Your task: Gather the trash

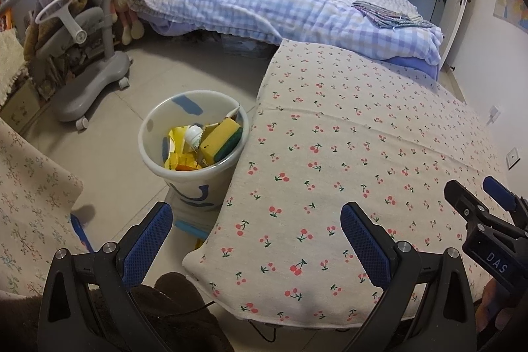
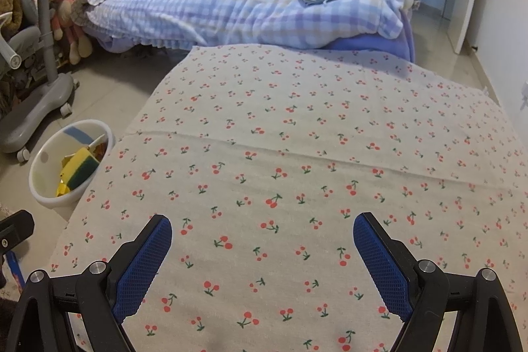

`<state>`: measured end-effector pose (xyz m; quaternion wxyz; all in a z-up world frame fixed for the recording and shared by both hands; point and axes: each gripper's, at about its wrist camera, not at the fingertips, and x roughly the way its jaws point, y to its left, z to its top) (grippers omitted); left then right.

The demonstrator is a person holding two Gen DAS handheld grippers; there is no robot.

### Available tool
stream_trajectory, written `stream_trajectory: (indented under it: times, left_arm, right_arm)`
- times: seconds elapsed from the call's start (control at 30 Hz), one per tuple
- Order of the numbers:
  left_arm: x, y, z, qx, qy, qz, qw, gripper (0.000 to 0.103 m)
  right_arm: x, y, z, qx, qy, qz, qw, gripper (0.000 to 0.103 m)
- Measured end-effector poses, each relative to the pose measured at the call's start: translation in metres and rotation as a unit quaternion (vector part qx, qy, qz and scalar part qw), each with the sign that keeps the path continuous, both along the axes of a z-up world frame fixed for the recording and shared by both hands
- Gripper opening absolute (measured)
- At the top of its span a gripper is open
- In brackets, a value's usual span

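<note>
A white trash bin (image 1: 158, 150) (image 2: 43, 183) stands on the floor at the left edge of the cherry-print table (image 1: 346, 160) (image 2: 297, 137). In it lie a yellow-green sponge (image 1: 221, 139) (image 2: 79, 169), yellow wrappers (image 1: 180, 155) and a small white bottle (image 1: 193, 134). My left gripper (image 1: 257, 216) is open with nothing between its fingers, above the table's near left corner. My right gripper (image 2: 262, 228) is also open and holds nothing, over the cloth; it also shows at the right edge of the left wrist view (image 1: 481, 197).
A grey wheeled chair (image 1: 85, 61) draped with a brown blanket stands to the left. A bed with a checked quilt (image 1: 264, 9) (image 2: 231, 2) lies beyond the table. A second floral cloth surface (image 1: 29, 193) is at the near left. Blue scraps (image 1: 191, 228) lie on the floor by the bin.
</note>
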<state>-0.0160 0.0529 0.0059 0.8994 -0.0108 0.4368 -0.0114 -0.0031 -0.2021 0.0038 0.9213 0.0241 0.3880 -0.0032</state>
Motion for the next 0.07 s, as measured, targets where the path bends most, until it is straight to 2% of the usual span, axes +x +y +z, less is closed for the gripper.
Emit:
stream_trajectory:
  times: [0.07]
  left_arm:
    - [-0.0003,-0.0009,0.0010,0.001,-0.002,-0.002,1.0000,0.103]
  right_arm:
    - [0.0002,0.0025,-0.0009,-0.003,0.000,0.002,1.000,0.093]
